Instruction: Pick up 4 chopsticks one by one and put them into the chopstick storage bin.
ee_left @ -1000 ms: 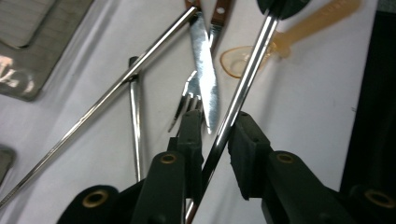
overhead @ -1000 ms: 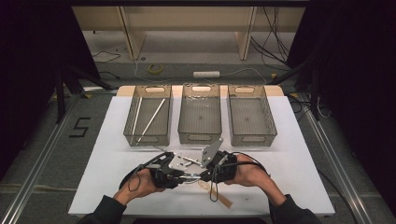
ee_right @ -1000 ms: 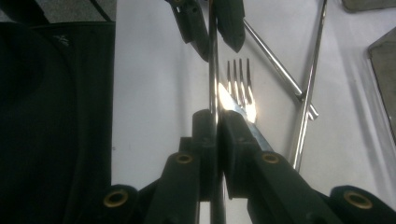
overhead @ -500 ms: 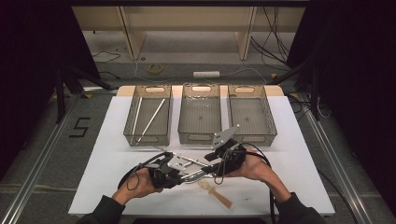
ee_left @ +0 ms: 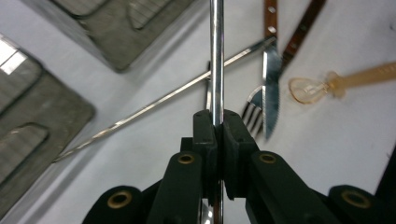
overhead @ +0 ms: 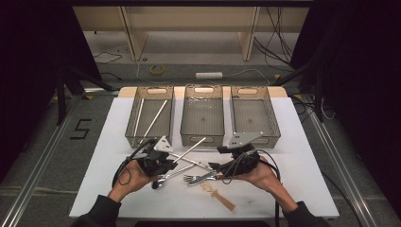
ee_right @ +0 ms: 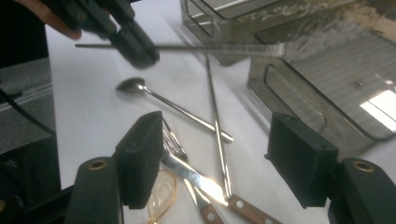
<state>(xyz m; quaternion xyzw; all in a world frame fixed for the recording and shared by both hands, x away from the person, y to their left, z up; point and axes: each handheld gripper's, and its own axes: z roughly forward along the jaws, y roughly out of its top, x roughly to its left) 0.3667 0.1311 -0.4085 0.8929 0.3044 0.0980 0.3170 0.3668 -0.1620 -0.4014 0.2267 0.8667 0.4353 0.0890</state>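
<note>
Left tool (ee_left: 216,122) on slim shiny steel chopstick (ee_left: 215,56)

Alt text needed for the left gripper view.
The left gripper is shut on a metal chopstick that runs straight up the frame. Beneath lie a second chopstick, a knife, a fork and an amber plastic spoon.

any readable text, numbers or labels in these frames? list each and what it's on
"5": a dark figure marked on the grey floor left of the table, read in the high view.
No other text can be read: the three trays, the cutlery and both grippers show no legible lettering.
</note>
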